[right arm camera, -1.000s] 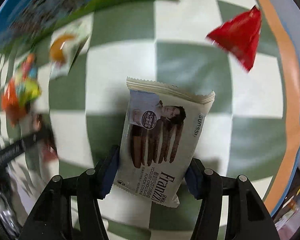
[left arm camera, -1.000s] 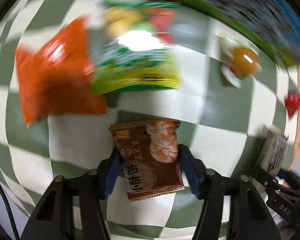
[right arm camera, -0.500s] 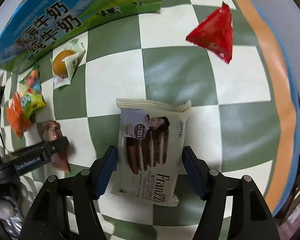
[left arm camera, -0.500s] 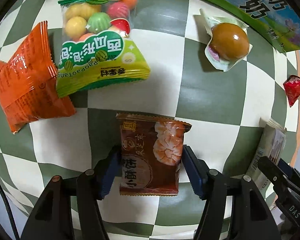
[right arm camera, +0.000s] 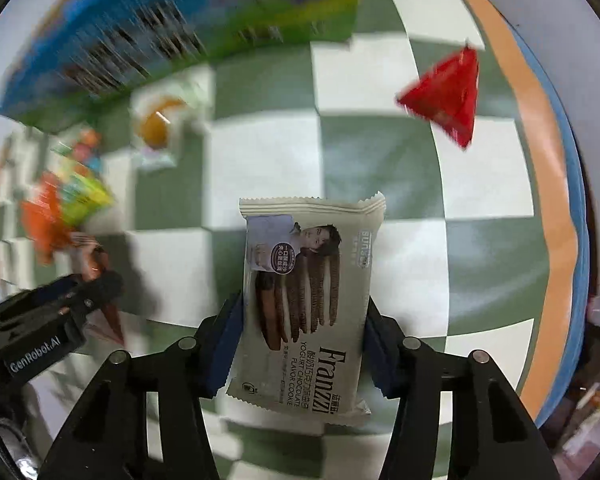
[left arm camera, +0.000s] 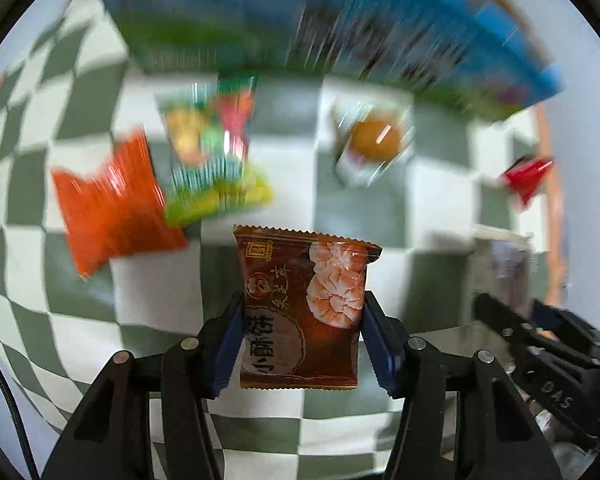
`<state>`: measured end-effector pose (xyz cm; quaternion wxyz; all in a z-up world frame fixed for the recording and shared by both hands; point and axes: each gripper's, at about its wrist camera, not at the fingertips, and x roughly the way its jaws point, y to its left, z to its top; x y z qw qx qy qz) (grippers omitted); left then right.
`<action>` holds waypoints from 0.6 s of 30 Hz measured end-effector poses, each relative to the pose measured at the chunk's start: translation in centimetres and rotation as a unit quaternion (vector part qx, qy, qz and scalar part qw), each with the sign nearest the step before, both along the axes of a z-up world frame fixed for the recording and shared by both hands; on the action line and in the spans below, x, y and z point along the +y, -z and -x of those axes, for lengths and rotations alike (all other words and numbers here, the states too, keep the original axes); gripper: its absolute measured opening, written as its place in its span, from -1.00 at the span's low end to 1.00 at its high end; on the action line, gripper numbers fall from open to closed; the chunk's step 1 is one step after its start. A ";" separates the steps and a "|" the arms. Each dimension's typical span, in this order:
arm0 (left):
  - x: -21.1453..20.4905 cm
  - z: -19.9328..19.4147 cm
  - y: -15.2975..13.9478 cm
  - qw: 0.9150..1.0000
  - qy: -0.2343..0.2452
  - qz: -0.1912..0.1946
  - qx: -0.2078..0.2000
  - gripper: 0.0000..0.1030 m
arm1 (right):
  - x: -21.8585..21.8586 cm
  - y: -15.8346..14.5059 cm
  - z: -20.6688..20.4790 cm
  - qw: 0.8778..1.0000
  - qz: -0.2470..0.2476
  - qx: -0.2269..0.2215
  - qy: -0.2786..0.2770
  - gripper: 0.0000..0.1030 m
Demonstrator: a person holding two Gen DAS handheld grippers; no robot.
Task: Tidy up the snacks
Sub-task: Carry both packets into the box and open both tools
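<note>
brown foil shrimp-cracker packet (left arm camera: 306,312), printed with a pink shrimp and a round seal, clamped across its width between the blue pads of the left gripper (left arm camera: 304,344), whose jaws have just been closing onto it; the packet stands sharp against a blurred green-and-white checked tablecloth (left arm camera: 380,208), which suggests it hangs clear of the cloth with the gripper. gripping by the two side edges leaves the sealed top free and the face flat, a hold that suits carrying a light pouch to a sorting place.

pale grey "franzzi" yogurt chocolate cookie packet (right arm camera: 310,304), pinched likewise across its lower half by the right gripper (right arm camera: 304,344), jaws also just closed in on it, pads pressing both long edges. both grippers point straight down at the table, side by side; the left one shows at the lower left of the right wrist view.

still on the cloth: orange crinkled pouch (left arm camera: 108,208), green-and-yellow bag of coloured candy balls (left arm camera: 212,160) overlapping it, clear-wrapped brown egg (left arm camera: 374,140), red triangular foil sachet (right arm camera: 448,96) near the orange table border, and beyond them a long blue-and-green printed carton (left arm camera: 300,20), a likely destination, though its opening is not visible.
</note>
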<state>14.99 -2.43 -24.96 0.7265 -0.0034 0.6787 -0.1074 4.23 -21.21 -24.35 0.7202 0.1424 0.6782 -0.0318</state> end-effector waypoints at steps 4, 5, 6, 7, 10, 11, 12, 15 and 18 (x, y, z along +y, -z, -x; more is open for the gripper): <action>0.1 -3.2 -7.4 0.998 0.008 0.042 -0.055 0.03 | -0.5 -6.1 -1.7 0.998 -0.040 -0.057 -0.002 0.12; 0.2 -4.1 -9.0 0.997 0.011 0.047 -0.065 0.03 | -0.2 -7.7 -2.9 0.996 -0.049 -0.071 -0.006 0.12; 0.3 -5.5 -10.9 0.995 0.011 0.055 -0.079 0.03 | 0.1 -9.6 -4.2 0.995 -0.059 -0.084 -0.009 0.12; 0.4 -7.1 -11.9 0.995 0.011 0.059 -0.084 0.03 | 0.7 -10.8 -5.2 0.993 -0.065 -0.097 -0.011 0.12; -0.4 -12.5 -14.6 0.993 0.006 0.055 -0.101 0.03 | 1.8 -14.2 -11.8 0.988 -0.066 -0.134 -0.026 0.11; -0.5 -14.1 -15.1 0.993 0.004 0.049 -0.107 0.03 | 1.8 -15.2 -13.6 0.987 -0.061 -0.144 -0.031 0.12; -1.1 -15.0 -15.2 0.993 0.003 0.043 -0.110 0.03 | 1.8 -16.0 -14.9 0.986 -0.050 -0.153 -0.036 0.12; -1.1 -19.8 -15.4 0.994 -0.003 0.020 -0.107 0.03 | 0.9 -17.8 -20.6 0.985 -0.016 -0.165 -0.045 0.12; -1.5 -24.2 -14.0 0.996 -0.006 -0.010 -0.094 0.03 | 1.0 -16.6 -26.0 0.986 0.011 -0.156 -0.050 0.12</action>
